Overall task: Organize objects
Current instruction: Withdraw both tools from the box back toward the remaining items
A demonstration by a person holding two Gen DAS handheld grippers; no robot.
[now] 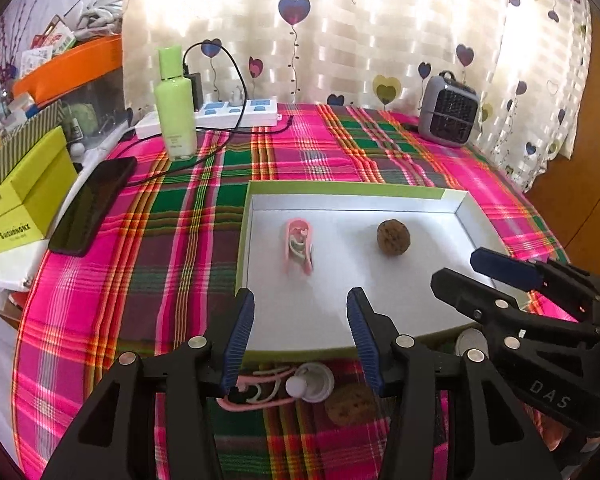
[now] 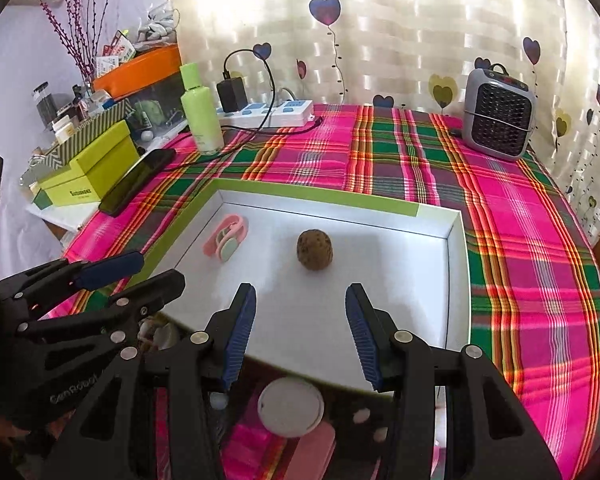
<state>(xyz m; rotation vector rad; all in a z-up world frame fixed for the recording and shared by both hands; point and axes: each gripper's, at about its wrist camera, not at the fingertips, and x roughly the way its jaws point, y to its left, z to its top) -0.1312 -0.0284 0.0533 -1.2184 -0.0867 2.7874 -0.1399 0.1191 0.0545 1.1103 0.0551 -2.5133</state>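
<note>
A shallow white tray with a green rim (image 1: 340,189) (image 2: 320,202) lies on the plaid cloth. Inside it are a pink clip (image 1: 298,249) (image 2: 226,242) at the left and a brown walnut-like ball (image 1: 393,237) (image 2: 315,249) to its right. My left gripper (image 1: 300,304) (image 2: 158,270) hovers over the tray's near left part, open, with nothing between its pads. My right gripper (image 2: 300,300) (image 1: 460,270) hangs beside it over the near right part, also open and holding nothing. On the cloth in front of the tray lie another pink clip (image 1: 256,394), a white knob-like piece (image 1: 310,382) and a second brown ball (image 1: 352,406).
A green bottle (image 1: 176,108), a power strip with cables (image 1: 236,114) and a small grey heater (image 1: 448,110) stand at the back. A dark phone (image 1: 92,204) and green boxes (image 1: 24,200) sit at the left edge. A white round lid (image 2: 291,406) lies beneath my right gripper.
</note>
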